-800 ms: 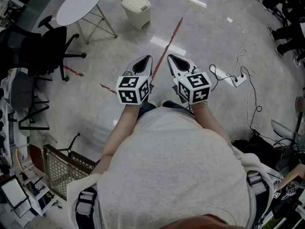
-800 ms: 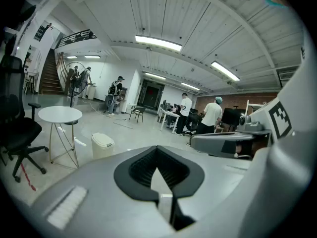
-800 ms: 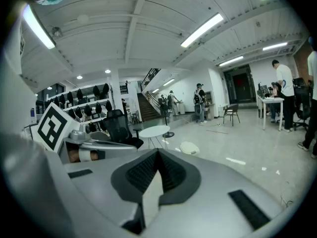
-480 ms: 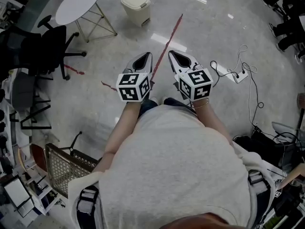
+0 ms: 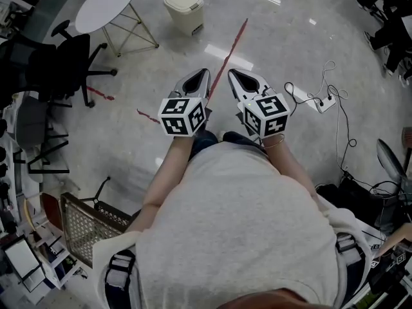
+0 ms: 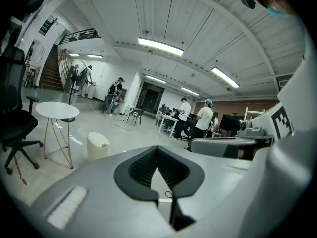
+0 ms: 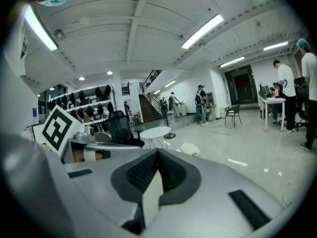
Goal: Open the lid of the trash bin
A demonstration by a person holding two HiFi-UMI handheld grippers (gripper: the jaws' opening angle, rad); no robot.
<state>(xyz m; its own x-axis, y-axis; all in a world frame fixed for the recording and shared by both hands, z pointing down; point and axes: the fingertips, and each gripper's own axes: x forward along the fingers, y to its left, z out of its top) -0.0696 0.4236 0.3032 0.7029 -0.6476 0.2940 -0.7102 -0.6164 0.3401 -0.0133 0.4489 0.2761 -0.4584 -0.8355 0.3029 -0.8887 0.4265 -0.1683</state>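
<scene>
Jaws on both sides are pressed tip to tip with nothing between them. The left gripper (image 5: 201,73) shows only floor through the hollow behind its closed tips in its own view, and the right gripper (image 5: 233,73) reads the same. I see the pair held out in front of the person's body, side by side, near each other but not touching.

The cream plastic trash bin with the rounded lid (image 5: 184,10) stands on the floor ahead of the grippers and off to their left, well apart from both. Its lid is down, so I judge the opening not yet begun — this is approach.

What the next move turns on is bearing. The left gripper's tips lie somewhat nearer the bin, but it points a little to the right of it, and in the left gripper view the bin sits left of the tips. The right gripper is angled inward, and its line runs almost straight at the bin. From here the bin is too small for me to tell its long axis or where the lid hinges.

Further out, a red tape line on the floor (image 5: 228,60) runs away between the grippers and passes right of the bin. A round white table on wire legs (image 5: 105,5) stands left of the bin.
</scene>
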